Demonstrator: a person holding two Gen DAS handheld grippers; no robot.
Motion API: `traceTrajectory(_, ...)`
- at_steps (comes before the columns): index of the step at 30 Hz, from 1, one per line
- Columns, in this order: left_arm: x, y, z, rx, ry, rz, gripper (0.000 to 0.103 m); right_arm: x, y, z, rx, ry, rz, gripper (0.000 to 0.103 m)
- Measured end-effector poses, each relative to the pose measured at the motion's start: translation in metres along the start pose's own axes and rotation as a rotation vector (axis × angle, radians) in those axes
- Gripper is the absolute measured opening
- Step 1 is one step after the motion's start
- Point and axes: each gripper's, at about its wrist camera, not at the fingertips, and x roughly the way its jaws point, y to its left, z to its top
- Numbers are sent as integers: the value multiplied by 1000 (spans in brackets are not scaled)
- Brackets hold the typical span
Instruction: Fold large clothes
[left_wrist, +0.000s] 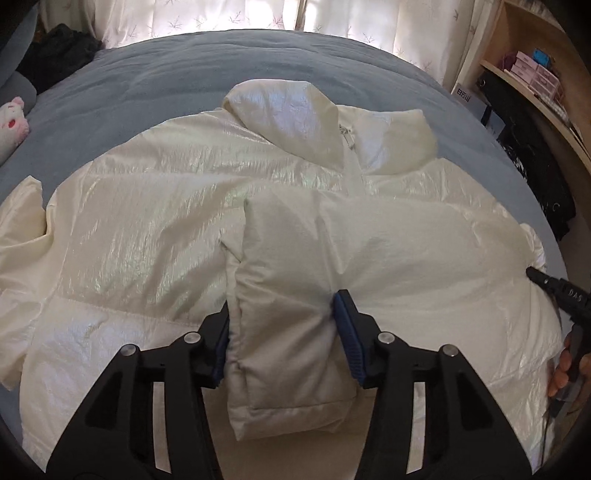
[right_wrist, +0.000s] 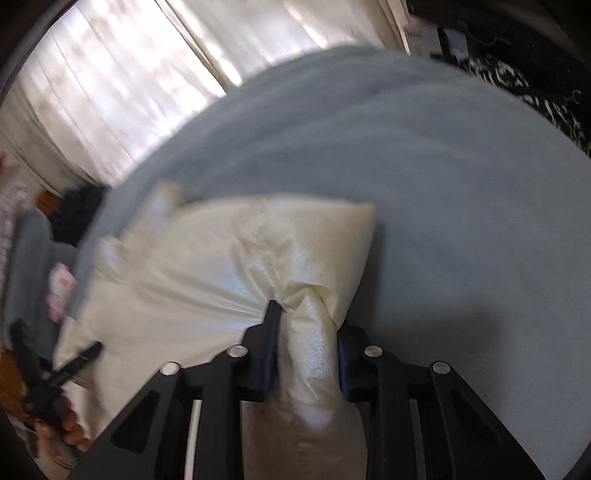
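Cream puffer jacket (left_wrist: 155, 229) lies spread front-up across the blue bed (left_wrist: 177, 74), collar toward the curtains.

My left gripper (left_wrist: 284, 332) is clamped on a padded sleeve end folded over the jacket's middle; the pads dent the filling, so I judge the grip firm enough to carry the fold.

My right gripper (right_wrist: 306, 343) is closed on a bunched edge at the jacket's side, nearest the shelf, likely to draw that side inward.

Wooden shelf (left_wrist: 532, 55), beyond the jacket's right side, holds small pink boxes (left_wrist: 539, 74); their contents can't be seen.
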Motion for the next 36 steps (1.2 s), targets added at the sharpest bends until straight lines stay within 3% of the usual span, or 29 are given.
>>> traceTrajectory(4, -23, 1, -1, 36, -19, -10, 48, -25, 5, 2, -4, -13, -93, 53)
traceTrajectory(7, -55, 4, -4, 66, -93, -2, 48, -52, 31, 3, -22, -68, -135, 55)
traceTrajectory(12, -96, -2, -5, 90, -191, -94, 48, -85, 95, 1, -98, -112, -91, 55)
traceTrajectory(16, -90, -15, 4, 16, -108, -168, 48, -75, 149, -14, -149, -67, 3, 55)
traceTrajectory(19, -65, -29, 3, -29, -48, -178, 48, -53, 191, -32, -188, -24, 45, 55)
traceTrajectory(22, -34, -41, -8, -3, -18, -75, 48, -29, 210, -53, -206, 21, 46, 55)
traceTrajectory(25, -13, -39, -22, 28, 13, -10, 48, -23, 197, -72, -255, 15, -54, 55)
traceTrajectory(29, -18, -32, -28, 51, 0, -30, 48, -43, 163, -69, -279, -24, -214, 54)
traceTrajectory(32, -30, -26, -28, 25, 3, -37, 48, -63, 126, -67, -218, -30, -303, 55)
traceTrajectory(34, -44, -26, -31, 18, -6, -28, 48, -80, 108, -69, -139, -15, -321, 59)
traceTrajectory(36, -60, -25, -35, 25, -22, -18, 48, -106, 94, -75, -51, -13, -258, 59)
